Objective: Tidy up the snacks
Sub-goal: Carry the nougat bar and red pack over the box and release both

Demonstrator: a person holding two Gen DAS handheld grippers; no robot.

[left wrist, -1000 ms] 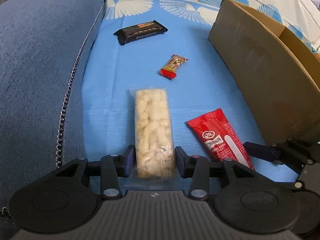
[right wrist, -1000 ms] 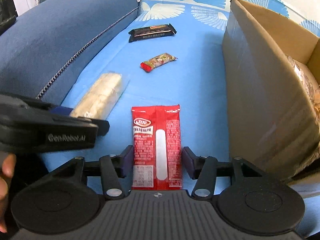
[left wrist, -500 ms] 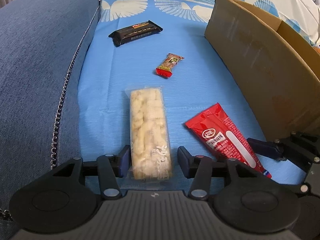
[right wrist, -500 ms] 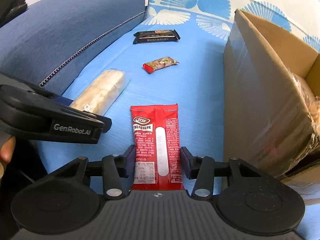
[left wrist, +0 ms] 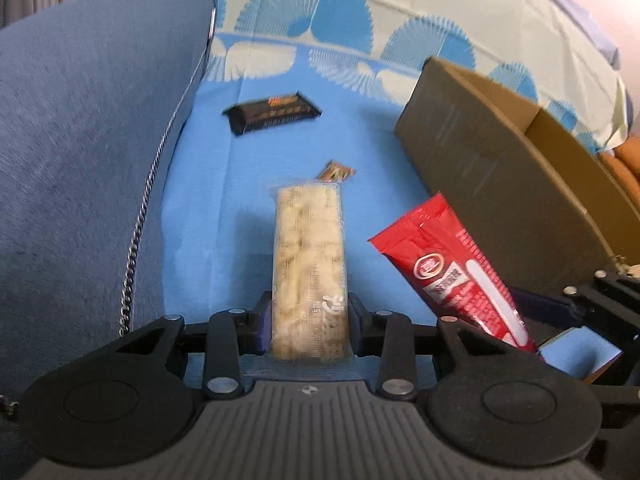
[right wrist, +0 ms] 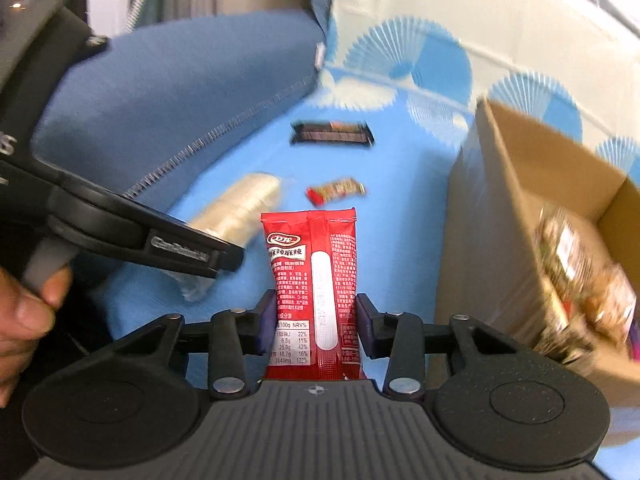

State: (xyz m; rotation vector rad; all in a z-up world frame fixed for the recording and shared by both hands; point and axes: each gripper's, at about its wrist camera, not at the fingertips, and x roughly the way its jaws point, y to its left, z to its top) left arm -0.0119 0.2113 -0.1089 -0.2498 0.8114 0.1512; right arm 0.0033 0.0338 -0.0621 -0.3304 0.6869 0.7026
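- Left wrist view: found the left tool (left wrist: 308,316) closing, pads already pressed on the near end of the pale puffed bar (left wrist: 308,248), held out forward and seemingly raised off the blue sheet (left wrist: 208,240).
- Judged light, brittle and slick in its clear wrap; best pinched gently across the narrow sides, to avoid crushing.
- Right wrist view: found the right tool (right wrist: 316,320) closing likewise, clamped on the lower half of the red packet (right wrist: 312,264), held upright just left of the cardboard box (right wrist: 500,240).
- Judged light, soft and floppy; better gripped near the middle than by a crimped end, to avoid slipping.
- Noted the black bar (right wrist: 332,134) and small candy (right wrist: 338,190) lying farther back on the sheet, well apart from both tools.
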